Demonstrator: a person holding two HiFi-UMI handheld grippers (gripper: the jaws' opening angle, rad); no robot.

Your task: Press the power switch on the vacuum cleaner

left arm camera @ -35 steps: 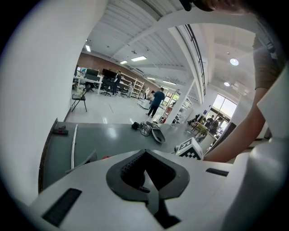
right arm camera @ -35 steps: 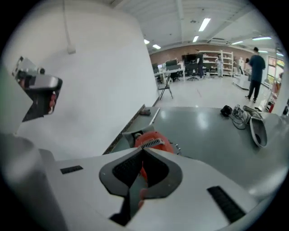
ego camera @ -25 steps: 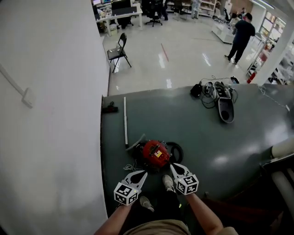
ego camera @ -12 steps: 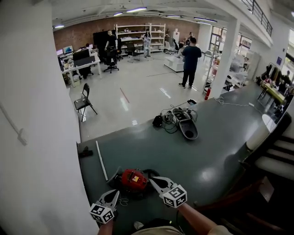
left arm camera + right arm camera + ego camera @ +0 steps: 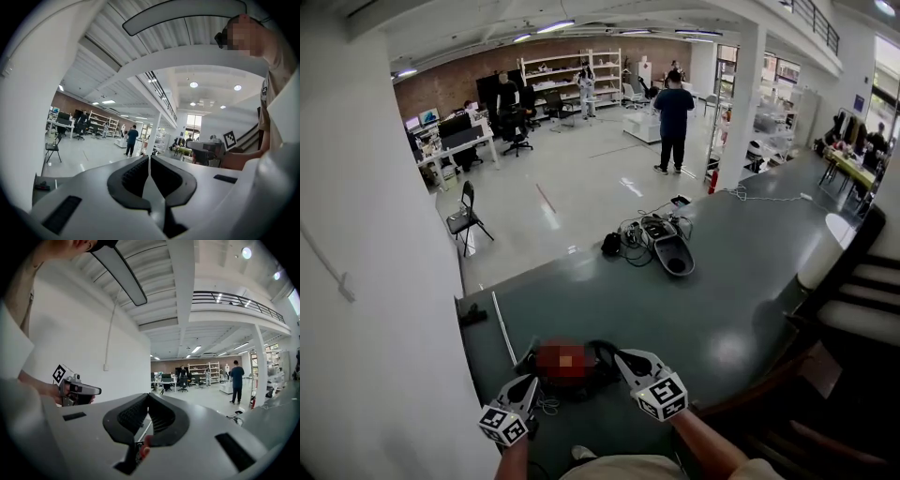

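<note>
The person is holding both grippers low at 6 o'clock in the head view, above a dark green floor (image 5: pixel 741 281). The vacuum cleaner (image 5: pixel 602 354) is sitting on that floor between and just beyond the two tools, and neither is touching it. The left gripper (image 5: pixel 528 382) is hanging at the vacuum's 8 o'clock. In its own view the left gripper (image 5: pixel 149 159) is showing its black pads (image 5: pixel 133 176) pressing together with nothing between them. The right gripper (image 5: pixel 621 355) is hovering at the vacuum's 4 o'clock with its tips over the black hose loop. In its own view the right gripper (image 5: pixel 148 396) is likewise showing its jaws meeting edge to edge, empty, and pointing out across the room. A white tube (image 5: pixel 501 328) is lying on the green floor at the vacuum's 10 o'clock. A tangle of cables (image 5: pixel 636 232) with a dark oval piece (image 5: pixel 673 255) is resting well apart at 1 o'clock. A folding chair (image 5: pixel 467 212) is standing on the pale floor at 11 o'clock, and a person in a dark shirt (image 5: pixel 673 114) is standing far off at 12 o'clock.
</note>
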